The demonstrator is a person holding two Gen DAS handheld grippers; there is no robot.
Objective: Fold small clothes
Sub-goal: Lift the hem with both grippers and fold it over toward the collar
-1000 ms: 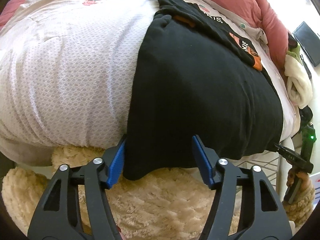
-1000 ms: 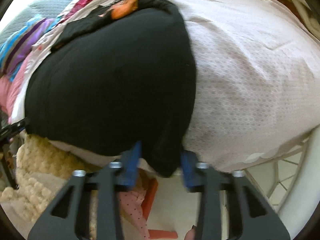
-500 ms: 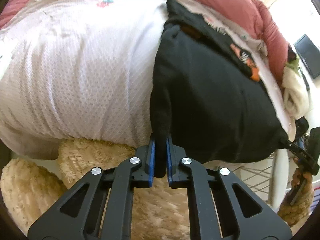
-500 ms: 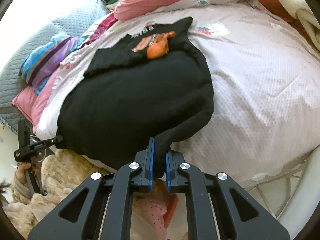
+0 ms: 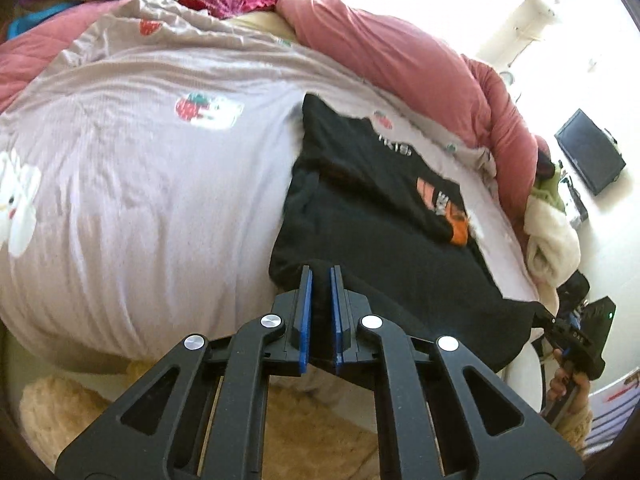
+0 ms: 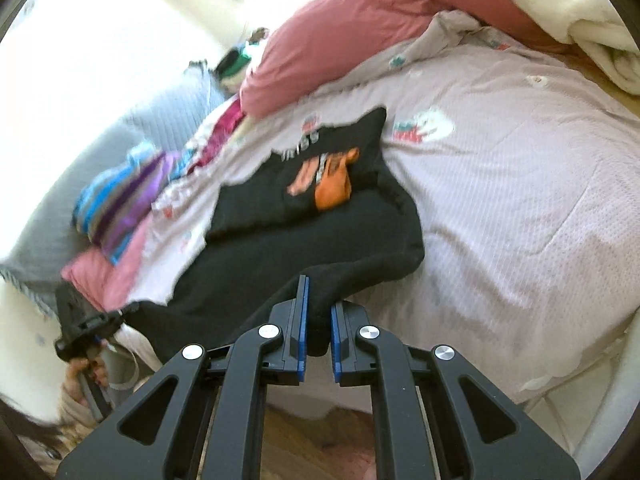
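Where each hand-held gripper [image 5: 320, 274] pinches the black garment [image 5: 384, 264], its corners vanish — hidden.

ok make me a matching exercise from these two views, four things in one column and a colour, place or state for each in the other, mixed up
Things:
1. black garment
2. duvet
3. bedsheet
4. left gripper

Descriptions:
A. pale, printed with strawberries
B. shut on a near corner of the garment
C. pink, bunched along the far edge of the bed
D. spread on the bed, orange print at its far end

Pairs: 1-D, 2-C, 3-A, 4-B
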